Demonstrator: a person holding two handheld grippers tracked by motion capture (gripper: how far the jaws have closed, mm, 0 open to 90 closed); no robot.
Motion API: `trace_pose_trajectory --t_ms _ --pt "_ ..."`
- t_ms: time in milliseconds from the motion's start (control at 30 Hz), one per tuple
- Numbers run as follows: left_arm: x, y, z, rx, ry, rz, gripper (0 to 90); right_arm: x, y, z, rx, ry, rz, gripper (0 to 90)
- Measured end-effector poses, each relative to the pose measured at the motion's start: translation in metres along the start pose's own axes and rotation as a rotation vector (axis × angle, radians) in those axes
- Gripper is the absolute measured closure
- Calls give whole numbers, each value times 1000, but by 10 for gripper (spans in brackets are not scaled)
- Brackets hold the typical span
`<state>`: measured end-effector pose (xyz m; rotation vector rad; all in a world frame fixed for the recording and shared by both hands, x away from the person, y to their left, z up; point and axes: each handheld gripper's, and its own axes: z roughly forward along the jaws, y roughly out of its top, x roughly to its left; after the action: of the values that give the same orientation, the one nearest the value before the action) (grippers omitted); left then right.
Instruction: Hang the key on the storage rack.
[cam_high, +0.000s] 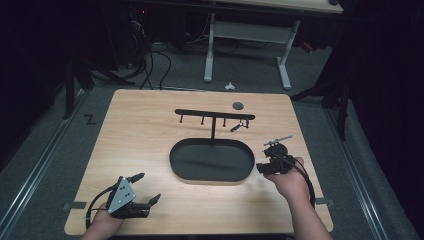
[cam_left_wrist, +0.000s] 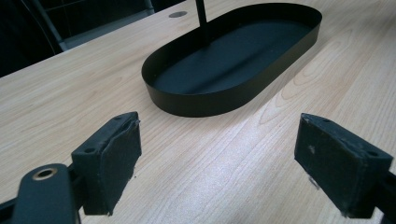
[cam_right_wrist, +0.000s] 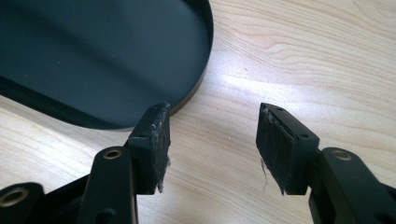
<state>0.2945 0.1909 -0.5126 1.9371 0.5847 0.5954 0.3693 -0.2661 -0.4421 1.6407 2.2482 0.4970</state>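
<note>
Both claws empty by the tray

Right claw (cam_right_wrist: 212, 140) half open, left claw (cam_left_wrist: 217, 161) wide, on the bench (cam_high: 150, 150); tray (cam_high: 212, 160) looks stiff, light, slick metal; best pinched at its thin rim.

- Your left gripper (cam_high: 148, 188) sits low at the near left, jaws spread wide with nothing between them; the grey three-cornered plate on top faces up.
- In the left gripper view the two black pads (cam_left_wrist: 114, 158) stand far apart, angled slightly outward.
- Your left hand (cam_high: 102, 225) comes in from the bottom edge, its cable looping beside the wrist.
- Your right gripper (cam_high: 272, 152) is farther forward on the right, held by your right hand (cam_high: 290, 180), forearm slanting in from the lower right.
- Its jaws stand partly apart and hold nothing; the frayed pads (cam_right_wrist: 159, 140) face each other across a clear gap.
</note>
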Motion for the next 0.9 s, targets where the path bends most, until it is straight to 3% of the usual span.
trace_pose_trajectory --t_ms 200,500,700,800,900 --pt "-2 0 2 8 -6 8 152 2 -27 6 -93 -24 -5 447" --pt "-1 -1 3 15 1 5 152 14 -67 18 -240 -23 -9 450" --pt "0 -1 3 19 11 4 152 21 -93 24 -328 -10 19 432" --pt "2 -3 3 17 22 -13 152 25 -103 25 -355 -35 1 414" --pt "3 -3 3 17 38 -30 152 25 -111 23 -388 -16 12 415"
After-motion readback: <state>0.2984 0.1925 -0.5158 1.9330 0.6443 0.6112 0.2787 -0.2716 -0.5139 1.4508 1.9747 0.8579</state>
